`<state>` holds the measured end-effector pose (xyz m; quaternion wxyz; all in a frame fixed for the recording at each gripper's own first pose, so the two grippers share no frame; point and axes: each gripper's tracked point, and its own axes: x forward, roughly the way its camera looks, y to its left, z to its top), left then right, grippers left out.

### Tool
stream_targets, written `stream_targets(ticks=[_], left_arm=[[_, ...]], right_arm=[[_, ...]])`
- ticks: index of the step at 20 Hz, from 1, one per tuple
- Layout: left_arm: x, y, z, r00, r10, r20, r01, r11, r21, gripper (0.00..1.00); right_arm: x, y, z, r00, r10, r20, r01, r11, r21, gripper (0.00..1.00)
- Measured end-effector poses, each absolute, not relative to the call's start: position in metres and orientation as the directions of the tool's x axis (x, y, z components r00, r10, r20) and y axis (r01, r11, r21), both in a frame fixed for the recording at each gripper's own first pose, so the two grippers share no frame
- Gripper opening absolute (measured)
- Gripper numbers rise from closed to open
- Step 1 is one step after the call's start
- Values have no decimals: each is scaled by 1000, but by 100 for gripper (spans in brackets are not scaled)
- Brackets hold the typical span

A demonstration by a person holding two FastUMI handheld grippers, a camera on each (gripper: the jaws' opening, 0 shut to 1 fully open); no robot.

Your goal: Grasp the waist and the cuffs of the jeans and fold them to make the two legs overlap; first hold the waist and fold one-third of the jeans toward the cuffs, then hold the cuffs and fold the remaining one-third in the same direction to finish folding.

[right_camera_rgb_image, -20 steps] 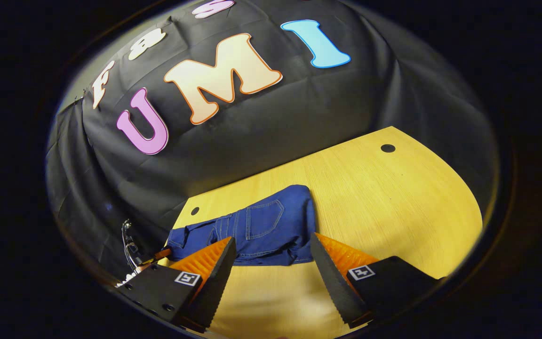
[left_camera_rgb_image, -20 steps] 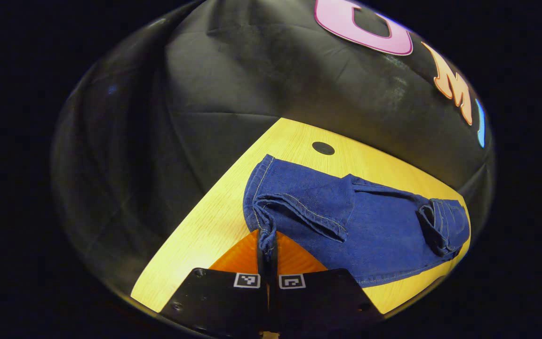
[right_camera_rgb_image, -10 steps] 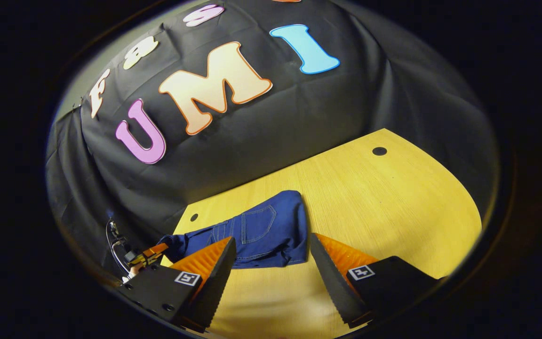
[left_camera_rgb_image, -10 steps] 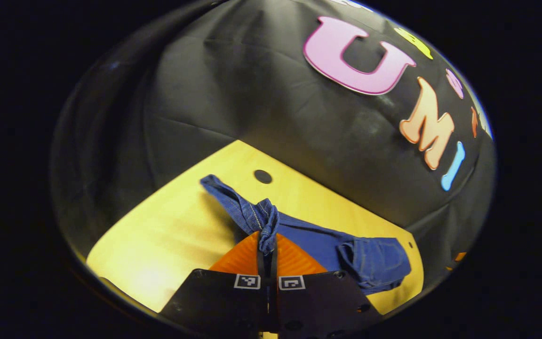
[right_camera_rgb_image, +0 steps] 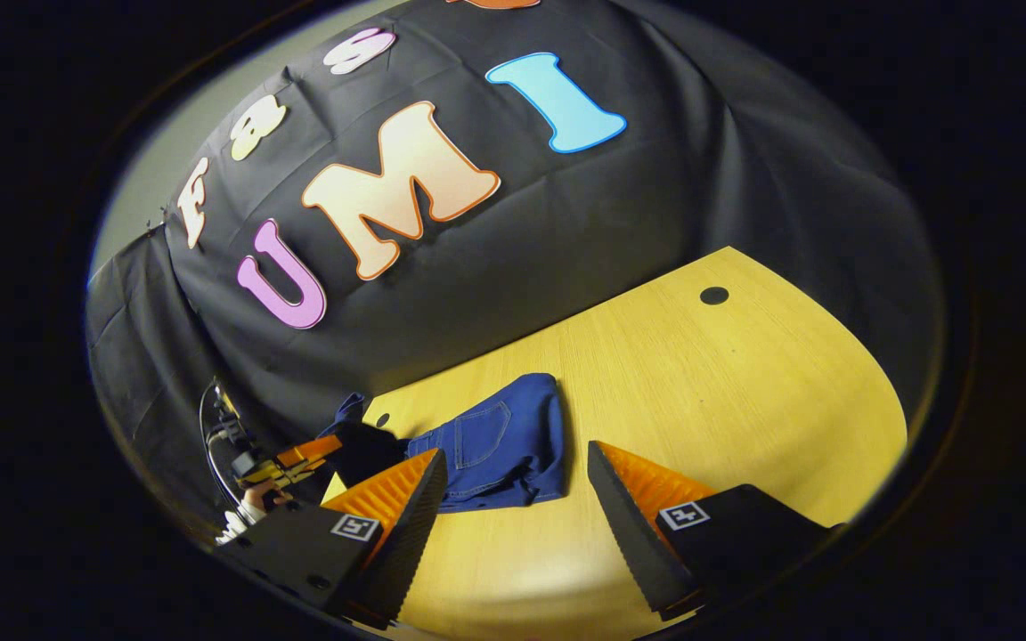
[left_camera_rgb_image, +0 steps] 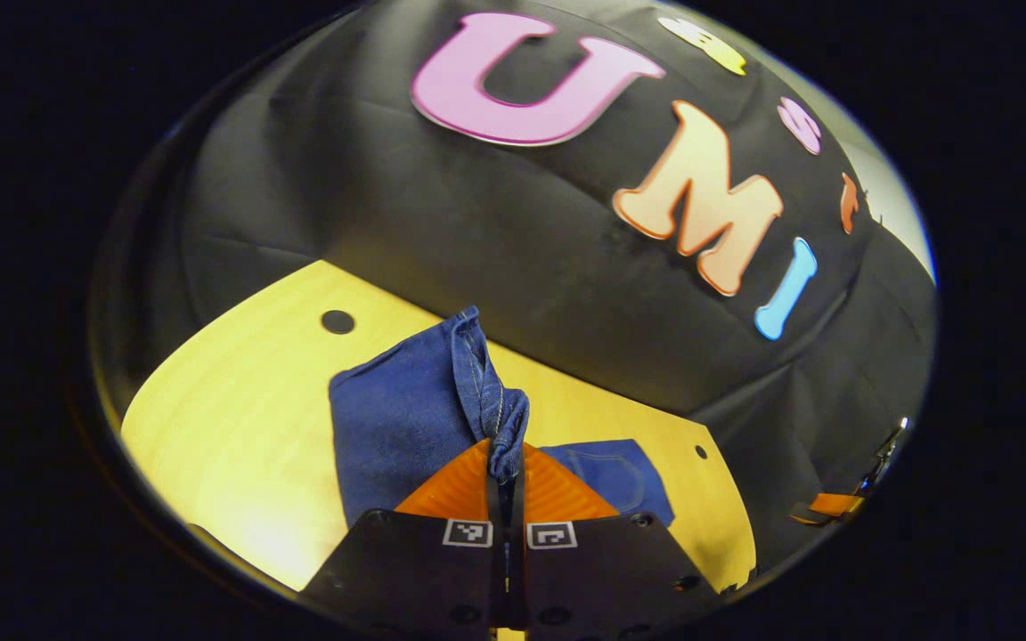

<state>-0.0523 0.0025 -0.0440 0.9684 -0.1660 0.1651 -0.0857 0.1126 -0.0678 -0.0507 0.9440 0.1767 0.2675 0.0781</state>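
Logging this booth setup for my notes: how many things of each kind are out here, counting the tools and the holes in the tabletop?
Jeans: 1
Table: 1
Tools: 2, the left tool and the right tool
Round holes in the tabletop: 2
Total: 6

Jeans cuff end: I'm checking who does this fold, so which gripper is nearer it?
Left. The left gripper is shut on the cuffs; the right gripper hangs open, apart, near the waist end.

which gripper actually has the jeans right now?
The left gripper: its fingers are shut on a bunched hem of the jeans. The right gripper hangs open above the table, holding nothing.
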Motion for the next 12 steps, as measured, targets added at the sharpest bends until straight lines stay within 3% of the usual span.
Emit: stream_targets(ticks=[5,7,8,10,12], left_arm=[[-31,-78,-28,927,-244,-284,150,937,-315,0],[-23,-110,-25,922,-267,-279,177,935,-308,0],[-21,-126,-27,917,-274,-288,187,937,-296,0],[-22,-146,-45,900,-286,-328,200,941,-273,2],[-28,-162,-68,887,-284,-364,205,949,-240,0]], right_arm=[[118,-102,-55,826,290,-483,-110,924,366,92],[118,-111,-58,822,298,-484,-124,925,359,100],[118,-113,-60,818,305,-488,-130,924,360,92],[116,-117,-62,809,323,-492,-146,920,364,92],[114,-120,-62,804,339,-489,-161,915,369,98]])
